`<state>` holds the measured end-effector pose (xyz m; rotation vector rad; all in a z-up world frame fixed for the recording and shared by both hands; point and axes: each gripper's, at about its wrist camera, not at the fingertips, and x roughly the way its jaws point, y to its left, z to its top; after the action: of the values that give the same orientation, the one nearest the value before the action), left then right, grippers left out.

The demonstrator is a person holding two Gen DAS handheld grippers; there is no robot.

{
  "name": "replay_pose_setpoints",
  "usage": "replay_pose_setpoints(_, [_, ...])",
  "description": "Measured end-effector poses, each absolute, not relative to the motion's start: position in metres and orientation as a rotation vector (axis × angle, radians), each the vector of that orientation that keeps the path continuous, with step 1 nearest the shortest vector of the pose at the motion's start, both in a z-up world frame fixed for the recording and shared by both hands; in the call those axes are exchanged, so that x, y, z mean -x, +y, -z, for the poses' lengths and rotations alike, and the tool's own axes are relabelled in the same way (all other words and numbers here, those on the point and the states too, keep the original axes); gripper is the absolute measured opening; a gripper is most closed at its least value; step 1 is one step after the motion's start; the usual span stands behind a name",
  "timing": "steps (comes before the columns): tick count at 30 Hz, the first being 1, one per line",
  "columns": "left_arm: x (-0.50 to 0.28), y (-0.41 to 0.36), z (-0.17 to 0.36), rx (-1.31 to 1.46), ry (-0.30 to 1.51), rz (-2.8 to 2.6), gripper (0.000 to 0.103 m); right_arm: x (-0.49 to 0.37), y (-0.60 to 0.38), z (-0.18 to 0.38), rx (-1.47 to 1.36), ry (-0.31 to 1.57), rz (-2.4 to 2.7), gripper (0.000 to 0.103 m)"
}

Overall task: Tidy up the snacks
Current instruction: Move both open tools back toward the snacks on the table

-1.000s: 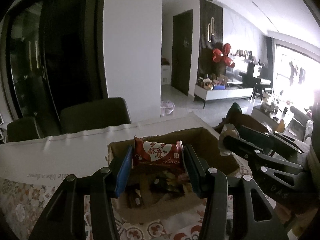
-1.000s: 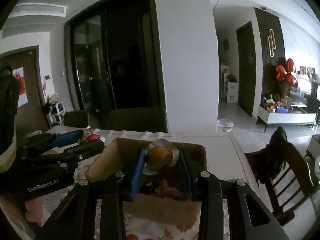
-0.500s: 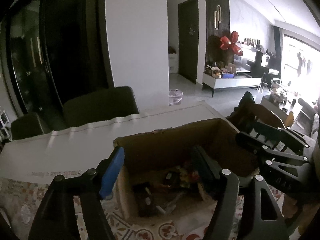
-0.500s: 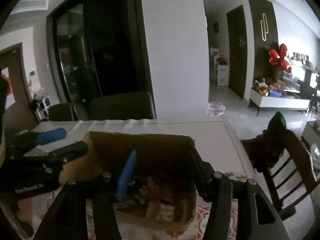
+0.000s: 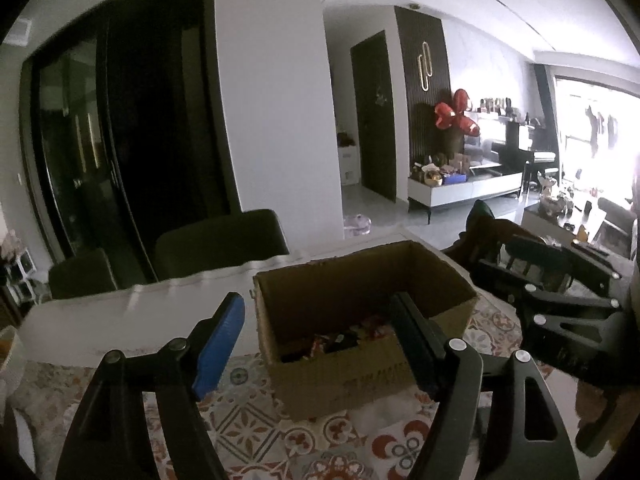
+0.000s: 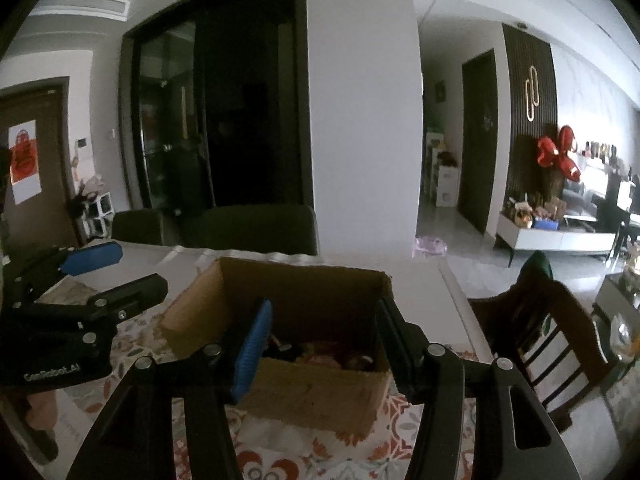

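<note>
Left wrist view: dim, perhaps wrapped snacks [image 5: 340, 340] inside cardboard box [image 5: 348, 384].

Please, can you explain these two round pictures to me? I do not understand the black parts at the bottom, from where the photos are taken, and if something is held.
A person holds one two-finger tool in each hand; each tool has a wide-angle camera looking along its fingers. In the left camera's picture the black arms at the bottom are the left gripper; the right camera's shows the right gripper. Both are open and hold nothing. On the patterned tablecloth stands an open cardboard box with wrapped snacks inside. Each tool also shows at the edge of the other's picture.
</note>
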<state>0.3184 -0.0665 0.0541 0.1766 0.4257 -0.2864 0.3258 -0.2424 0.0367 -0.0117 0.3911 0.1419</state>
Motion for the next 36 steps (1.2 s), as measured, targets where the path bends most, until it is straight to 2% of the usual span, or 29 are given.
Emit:
replay_pose_setpoints(15, [-0.24, -0.057, -0.041, -0.256, 0.352, 0.321, 0.075, -0.25, -0.223, -0.03, 0.039, 0.354, -0.139, 0.055])
replay_pose_setpoints(36, [-0.198, -0.043, 0.04, -0.431, 0.398, 0.464, 0.075, -0.214, -0.186, 0.053, 0.135, 0.553, -0.16, 0.055])
